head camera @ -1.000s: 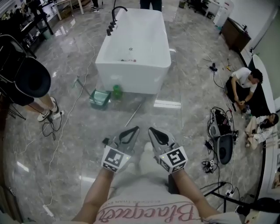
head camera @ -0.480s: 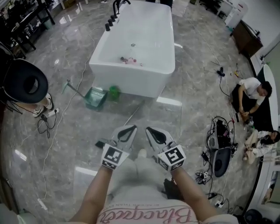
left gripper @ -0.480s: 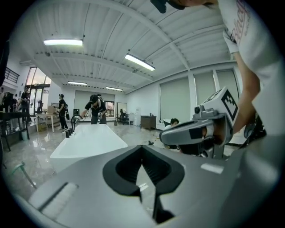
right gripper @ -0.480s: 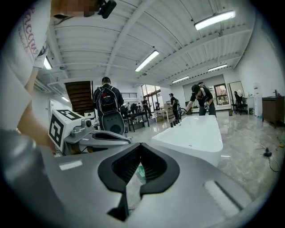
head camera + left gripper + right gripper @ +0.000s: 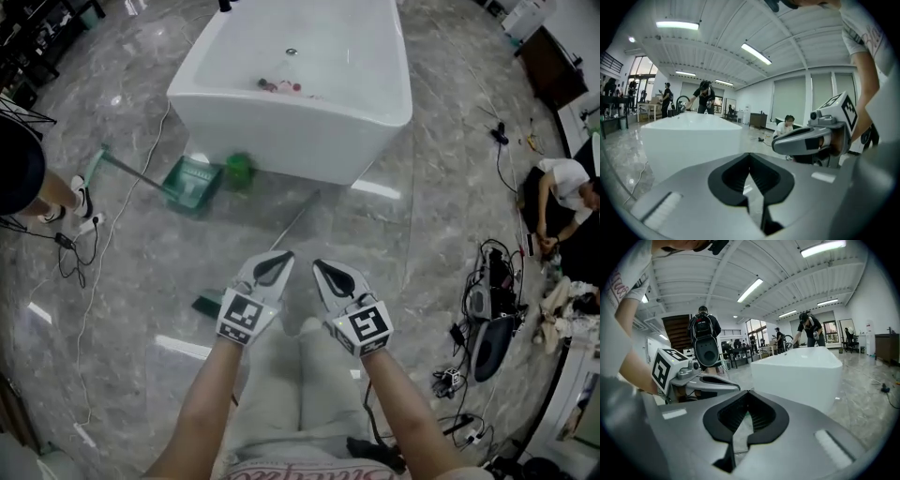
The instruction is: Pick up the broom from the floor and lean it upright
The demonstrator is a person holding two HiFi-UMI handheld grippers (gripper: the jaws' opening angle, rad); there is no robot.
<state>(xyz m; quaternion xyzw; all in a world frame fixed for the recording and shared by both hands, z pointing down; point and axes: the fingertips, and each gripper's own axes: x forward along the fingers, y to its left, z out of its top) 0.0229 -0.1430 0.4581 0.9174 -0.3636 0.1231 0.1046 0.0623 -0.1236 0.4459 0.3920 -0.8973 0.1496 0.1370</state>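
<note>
A glossy grey marble floor (image 5: 141,281) spreads wide, with a white bathtub (image 5: 300,141) standing out in the open. A dark cabinet (image 5: 548,66) sits by the far edge. Overhead, strip lights (image 5: 755,54) run along a white ribbed ceiling (image 5: 717,44), and tall shaded windows (image 5: 790,101) line one wall.

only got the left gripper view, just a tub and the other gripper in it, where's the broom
Observer: On the floor in front of the tub. The head view shows the broom lying at a slant, with the left gripper covering its middle.
Operator: is the right one holding anything
Observer: No. In its own view the right gripper has its jaws together with nothing between them.
Operator: anything else on the floor near it
Observer: A green dustpan lies left of the broom, by the tub's corner.
</note>
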